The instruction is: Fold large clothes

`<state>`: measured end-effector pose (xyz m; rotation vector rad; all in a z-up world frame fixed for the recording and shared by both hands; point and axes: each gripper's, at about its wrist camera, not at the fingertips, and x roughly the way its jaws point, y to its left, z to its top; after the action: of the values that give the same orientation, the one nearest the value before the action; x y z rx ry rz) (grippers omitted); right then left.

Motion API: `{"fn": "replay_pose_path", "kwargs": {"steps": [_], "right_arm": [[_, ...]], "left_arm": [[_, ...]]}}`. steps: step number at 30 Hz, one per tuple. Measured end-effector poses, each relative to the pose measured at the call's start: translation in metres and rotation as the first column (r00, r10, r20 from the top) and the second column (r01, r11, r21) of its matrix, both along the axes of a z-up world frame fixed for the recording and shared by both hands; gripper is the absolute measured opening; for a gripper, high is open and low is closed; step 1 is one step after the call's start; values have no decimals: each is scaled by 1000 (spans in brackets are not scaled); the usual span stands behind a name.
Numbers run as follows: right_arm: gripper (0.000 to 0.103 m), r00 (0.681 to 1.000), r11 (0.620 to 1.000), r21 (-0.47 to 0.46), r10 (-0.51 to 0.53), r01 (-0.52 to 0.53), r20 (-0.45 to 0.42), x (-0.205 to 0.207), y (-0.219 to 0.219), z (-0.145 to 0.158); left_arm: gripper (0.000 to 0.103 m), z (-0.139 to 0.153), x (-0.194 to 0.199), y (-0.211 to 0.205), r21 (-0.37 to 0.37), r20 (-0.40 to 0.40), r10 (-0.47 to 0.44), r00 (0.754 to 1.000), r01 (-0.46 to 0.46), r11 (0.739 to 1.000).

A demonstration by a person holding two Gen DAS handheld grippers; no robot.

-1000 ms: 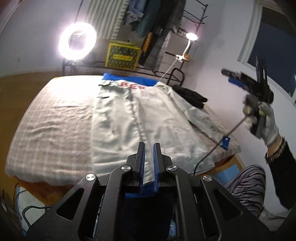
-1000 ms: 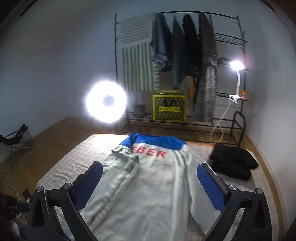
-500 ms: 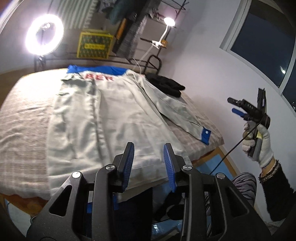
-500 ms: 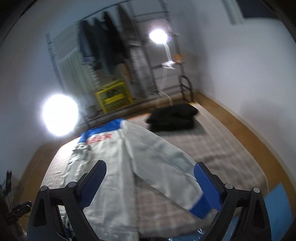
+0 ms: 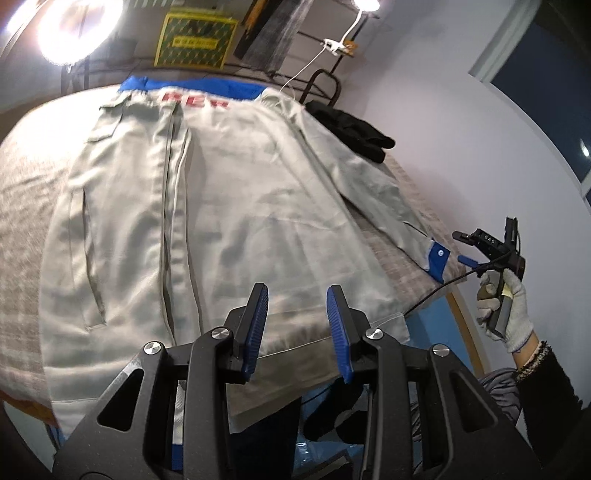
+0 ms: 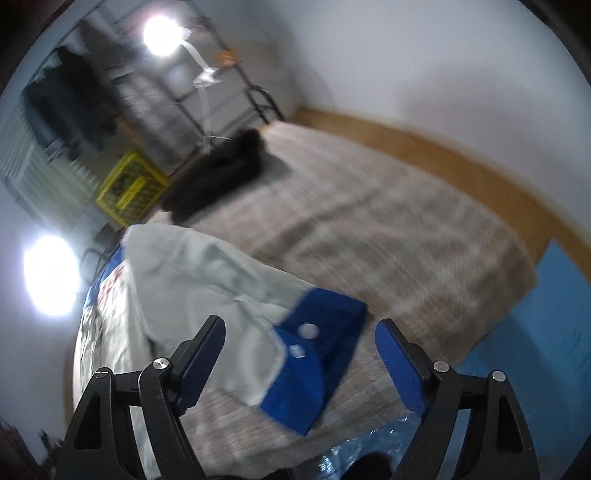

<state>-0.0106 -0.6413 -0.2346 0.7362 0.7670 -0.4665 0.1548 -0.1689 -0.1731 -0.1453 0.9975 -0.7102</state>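
White walls, wood floor (image 6: 424, 144). Bed (image 6: 388, 236) under plaid cover — ring light (image 5: 74, 26) and clothes rack (image 6: 110, 85) behind; dark window (image 5: 546, 74) at right.

plaid bed (image 5: 22, 192) carries grey jacket (image 5: 240, 206) and black garment (image 5: 351, 125).

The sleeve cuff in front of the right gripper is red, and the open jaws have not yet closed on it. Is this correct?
Not quite: the sleeve cuff is blue, not red, as the right wrist view shows. The rest holds: the right gripper is open, its jaws on either side of the cuff, not pressing it.
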Motion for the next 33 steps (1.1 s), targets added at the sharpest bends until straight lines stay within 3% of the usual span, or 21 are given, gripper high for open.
{"fn": "replay_pose_path", "kwargs": {"steps": [6,14,17,19,20,28,33], "right_arm": [[86,999,1000,13,-22,23,-39,12,-21,-22],[68,990,993,-93,56,-68,-126,40,-8,-33],[40,987,988,-117,87,-104,-135,43,-1,-33],[14,988,987,-112,99,-113,-121,40,3,-29],[9,989,987,-116,97,-110,-114,40,4,-27],[3,978,963,-202,196,-179,67,19,56,49],[3,930,883,-370,351,-290,108,24,131,98]], "left_arm": [[32,-19,9,-4,12,-41,1,999,0,1000],[32,-20,13,-11,25,-23,-16,1000,16,1000],[32,-21,14,-11,33,-18,-13,1000,14,999],[32,-21,15,-11,30,-18,-10,1000,11,999],[32,-20,15,-11,28,-16,-9,1000,10,1000],[32,-10,21,0,2,5,28,1000,-28,1000],[32,-6,25,11,-30,-8,69,998,-69,997]]}}
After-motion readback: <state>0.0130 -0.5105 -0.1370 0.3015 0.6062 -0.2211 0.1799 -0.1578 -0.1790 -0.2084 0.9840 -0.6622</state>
